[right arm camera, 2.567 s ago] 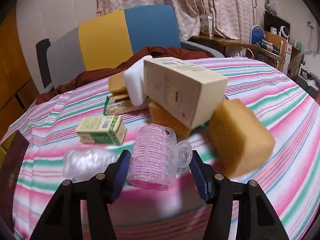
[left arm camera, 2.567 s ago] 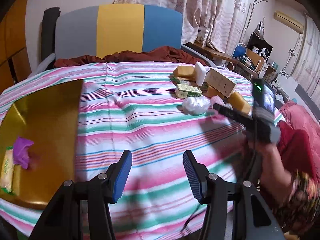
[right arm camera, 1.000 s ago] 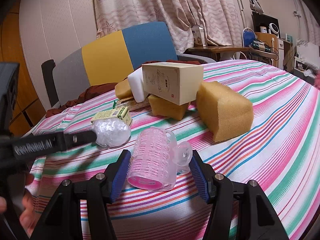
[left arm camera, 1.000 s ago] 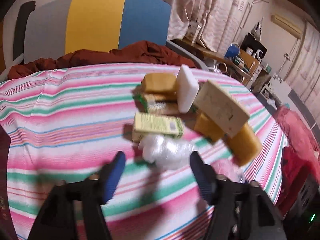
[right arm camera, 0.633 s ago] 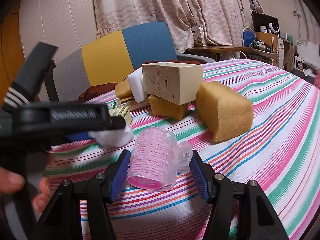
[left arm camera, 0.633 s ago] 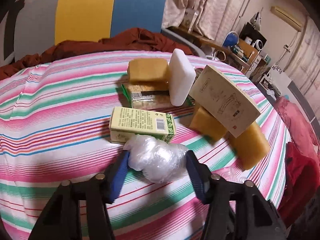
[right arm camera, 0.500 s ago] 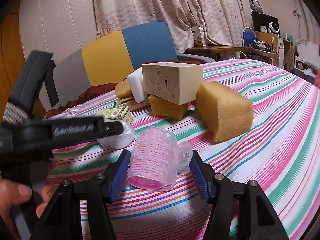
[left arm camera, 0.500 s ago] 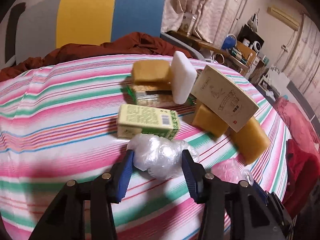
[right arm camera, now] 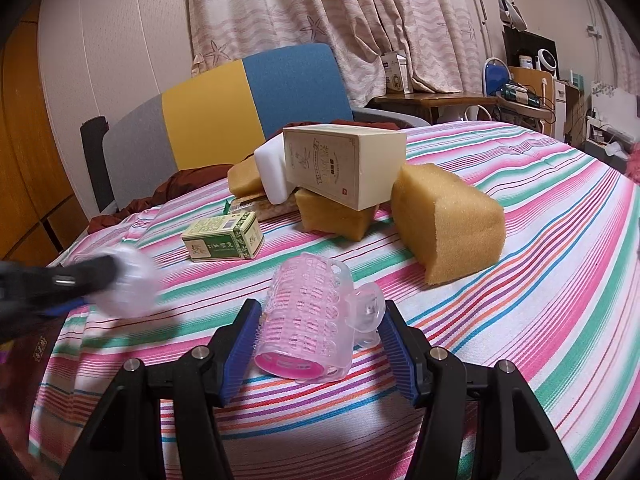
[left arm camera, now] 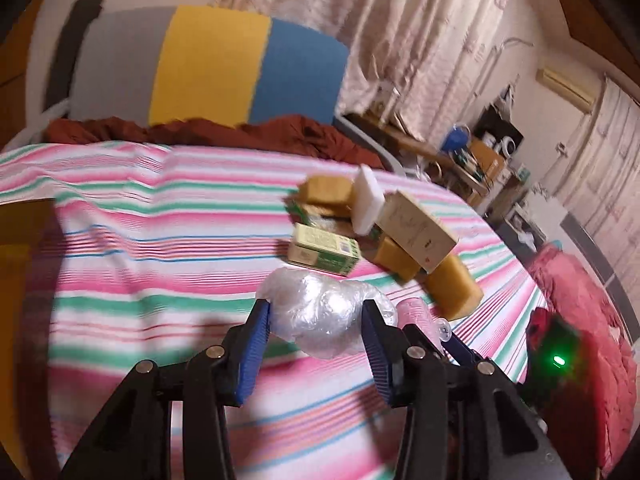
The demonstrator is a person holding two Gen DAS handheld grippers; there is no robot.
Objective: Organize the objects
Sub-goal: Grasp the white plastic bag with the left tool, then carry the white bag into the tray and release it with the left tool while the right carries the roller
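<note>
My left gripper (left arm camera: 318, 322) is shut on a crumpled clear plastic bag (left arm camera: 320, 312) and holds it above the striped tablecloth (left arm camera: 140, 240); the bag also shows blurred in the right wrist view (right arm camera: 128, 284). My right gripper (right arm camera: 320, 332) is shut on a pink hair roller (right arm camera: 312, 316) resting at the cloth. Behind lie a green box (right arm camera: 224, 236), a cream carton (right arm camera: 344, 164), a white sponge (right arm camera: 272, 176) and yellow sponges (right arm camera: 444, 216). The same pile shows in the left wrist view, with the green box (left arm camera: 324, 250) nearest.
A grey, yellow and blue chair back (left arm camera: 208, 68) and a dark red cloth (left arm camera: 208, 132) stand behind the table. A gold tray edge (left arm camera: 16, 280) lies at the left. A side table with clutter (right arm camera: 440, 100) stands by the curtains at the right.
My left gripper came from near the gold tray to the pile, shut on the plastic bag, then lifted it up and back to the left. The right gripper held the roller still.
</note>
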